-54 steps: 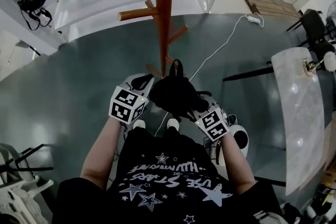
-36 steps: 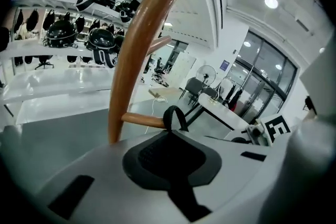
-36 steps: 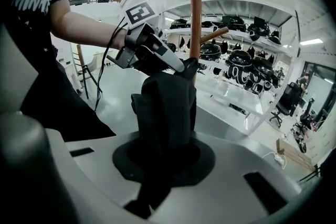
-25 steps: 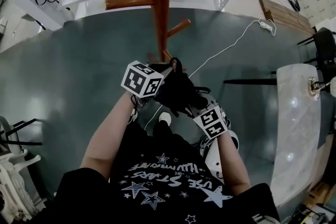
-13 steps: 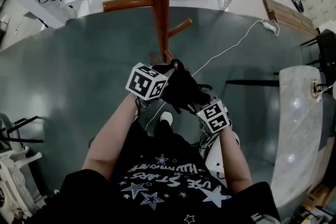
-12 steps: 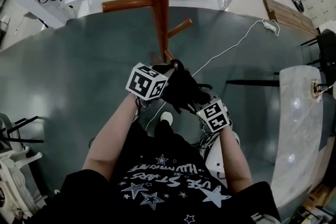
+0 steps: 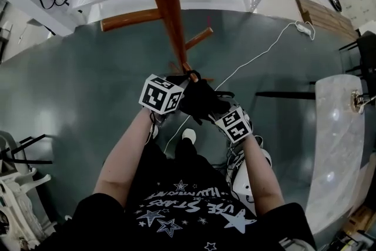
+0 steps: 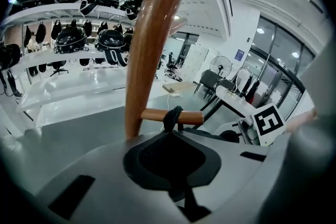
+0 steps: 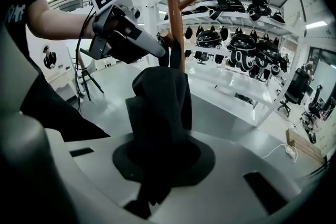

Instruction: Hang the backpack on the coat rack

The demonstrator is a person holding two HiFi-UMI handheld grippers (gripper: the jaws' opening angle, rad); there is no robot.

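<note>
The wooden coat rack (image 7: 166, 6) stands straight ahead, its pole (image 8: 149, 44) close in the left gripper view. The black backpack (image 7: 201, 100) hangs between both grippers, next to the pole. Its top loop (image 8: 172, 116) sits around a short peg (image 8: 189, 116). My left gripper (image 7: 183, 84) is shut on the strap just under that loop, and it shows in the right gripper view as well (image 9: 157, 50). My right gripper (image 7: 215, 112) is shut on the backpack's fabric (image 9: 160, 113), which rises from its jaws and hides the pads.
A long peg (image 7: 126, 19) sticks out left of the pole, another (image 7: 198, 38) to the right. A white cable (image 7: 258, 50) runs over the grey floor. A marble table (image 7: 338, 138) stands at the right, a white device (image 7: 258, 164) by the person's feet, and shelves of black gear (image 8: 84, 34) behind.
Both grippers have sunk a little with the backpack. The top loop, which stood just above the short peg, now lies around it.
</note>
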